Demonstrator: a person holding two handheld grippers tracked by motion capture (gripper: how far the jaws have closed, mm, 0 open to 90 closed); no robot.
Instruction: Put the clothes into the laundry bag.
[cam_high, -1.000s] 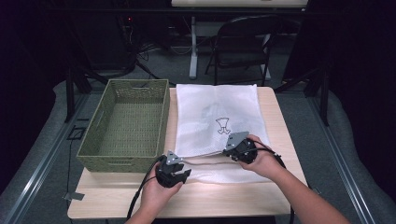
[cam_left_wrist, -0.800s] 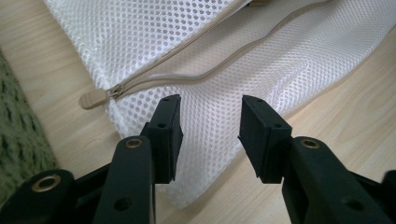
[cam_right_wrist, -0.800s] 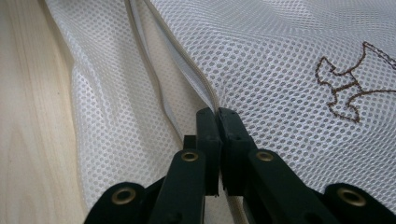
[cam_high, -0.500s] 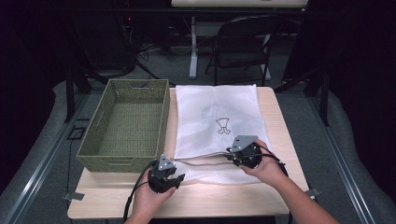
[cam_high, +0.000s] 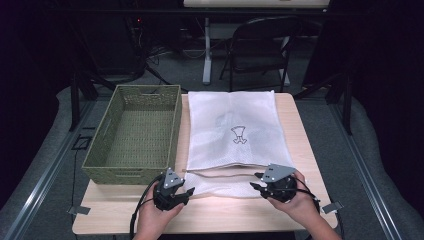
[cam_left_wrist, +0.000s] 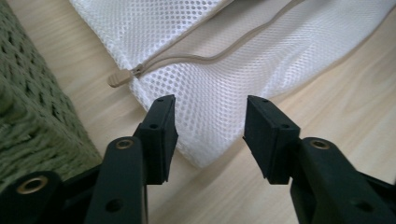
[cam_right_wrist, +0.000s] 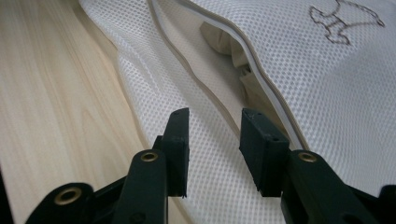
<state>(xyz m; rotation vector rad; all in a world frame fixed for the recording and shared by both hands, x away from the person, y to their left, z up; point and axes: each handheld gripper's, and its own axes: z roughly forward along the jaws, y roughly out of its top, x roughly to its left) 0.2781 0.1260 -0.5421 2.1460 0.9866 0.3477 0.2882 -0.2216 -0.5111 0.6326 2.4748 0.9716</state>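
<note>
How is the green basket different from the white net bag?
The green basket stands up with woven walls; the white net bag lies flat. The basket is open on top; the bag opens by a zipper along its near edge, now unzipped. Both rest on the wooden table.

White mesh laundry bag (cam_right_wrist: 289, 79) on pale wooden desk (cam_right_wrist: 56, 93), beige zipper (cam_right_wrist: 205, 88) gaping over what may be tan cloth (cam_right_wrist: 224, 44), small line-drawn emblem (cam_right_wrist: 343, 18); right gripper (cam_right_wrist: 214, 128) fingers (cam_right_wrist: 177, 140) parted above lower mesh flap, having just been opening.
</note>
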